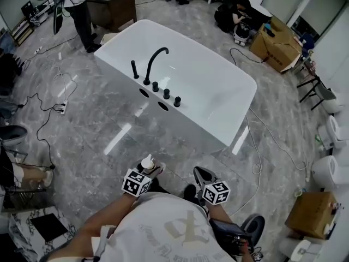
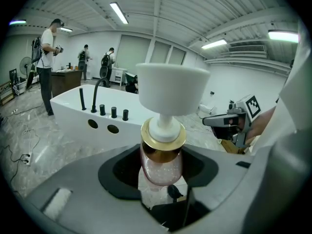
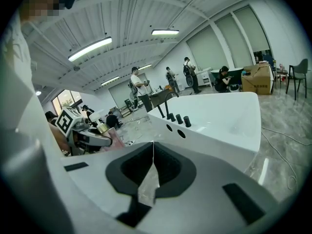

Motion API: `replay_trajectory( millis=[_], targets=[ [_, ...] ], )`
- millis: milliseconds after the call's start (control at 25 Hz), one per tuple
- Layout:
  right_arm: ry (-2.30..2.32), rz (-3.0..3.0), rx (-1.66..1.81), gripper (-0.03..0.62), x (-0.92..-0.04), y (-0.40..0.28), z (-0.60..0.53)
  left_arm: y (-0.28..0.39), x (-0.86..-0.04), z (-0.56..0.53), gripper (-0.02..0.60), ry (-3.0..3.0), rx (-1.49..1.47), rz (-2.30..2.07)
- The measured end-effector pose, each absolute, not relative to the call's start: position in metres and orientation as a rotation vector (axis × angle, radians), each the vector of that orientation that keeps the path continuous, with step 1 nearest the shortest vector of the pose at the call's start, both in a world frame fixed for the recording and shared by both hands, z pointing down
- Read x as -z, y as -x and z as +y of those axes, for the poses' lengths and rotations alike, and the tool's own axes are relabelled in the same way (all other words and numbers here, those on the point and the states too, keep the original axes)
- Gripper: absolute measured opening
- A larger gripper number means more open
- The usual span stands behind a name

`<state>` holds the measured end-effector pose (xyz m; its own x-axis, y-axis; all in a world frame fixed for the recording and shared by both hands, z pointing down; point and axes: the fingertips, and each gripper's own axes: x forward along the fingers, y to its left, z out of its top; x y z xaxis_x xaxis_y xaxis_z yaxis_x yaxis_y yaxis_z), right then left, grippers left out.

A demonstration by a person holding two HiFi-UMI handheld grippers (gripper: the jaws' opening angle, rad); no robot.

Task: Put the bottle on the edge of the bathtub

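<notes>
The bottle (image 2: 161, 165) has a pink glittery body, a gold collar and a white pump head. My left gripper (image 2: 162, 155) is shut on its body and holds it upright; in the head view this gripper (image 1: 149, 170) hangs low, close to the person's chest, short of the white bathtub (image 1: 192, 118). My right gripper (image 3: 153, 147) is shut with nothing in it, its jaws meeting in a thin seam, and it sits beside the left one (image 1: 201, 175). The tub's near edge carries a black faucet (image 1: 154, 62) and several black knobs.
Grey marble floor lies between me and the tub. Cables (image 1: 52, 100) trail across the floor at the left and right. A person (image 1: 80, 10) stands beyond the tub by a dark desk. Cardboard boxes (image 1: 279, 45) and white toilets (image 1: 330, 171) line the right side.
</notes>
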<state>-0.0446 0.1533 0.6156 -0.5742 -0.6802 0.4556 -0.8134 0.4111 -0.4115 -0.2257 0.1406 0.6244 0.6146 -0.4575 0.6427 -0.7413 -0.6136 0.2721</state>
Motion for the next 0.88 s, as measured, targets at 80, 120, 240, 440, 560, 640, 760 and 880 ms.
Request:
replay_trajectory(
  millis=[80, 120, 240, 440, 560, 640, 760, 880],
  targets=[
    [-1.33, -2.439, -0.894, 0.006, -0.615, 0.053, 0.15, 0.234, -0.623, 0.136, 0.215, -2.327, -0.723, -0.928],
    [-1.337, -2.436, -0.891, 0.006, -0.614, 0.058, 0.148, 0.239, -0.623, 0.133, 0.215, -2.333, -0.725, -0.923],
    [-1.354, -2.433, -0.882, 0.006, -0.609, 0.072, 0.143, 0.254, -0.62, 0.126, 0.215, -2.344, -0.721, -0.919],
    [-1.379, -2.411, -0.878, 0.006, -0.609, 0.088, 0.138, 0.274, -0.62, 0.119, 0.215, -2.339, -0.712, -0.923],
    [-1.398, -2.393, -0.878, 0.006, -0.61, 0.093, 0.138, 0.285, -0.622, 0.116, 0.215, -2.327, -0.704, -0.933],
    [-1.414, -2.385, -0.878, 0.006, -0.61, 0.097, 0.136, 0.293, -0.623, 0.115, 0.215, -2.321, -0.7, -0.94],
    [-1.427, -2.389, -0.89, 0.006, -0.609, 0.106, 0.135, 0.304, -0.624, 0.112, 0.215, -2.32, -0.698, -0.949],
    [-1.421, -2.39, -0.896, 0.006, -0.61, 0.114, 0.135, 0.311, -0.623, 0.109, 0.215, -2.32, -0.694, -0.955]
  ],
)
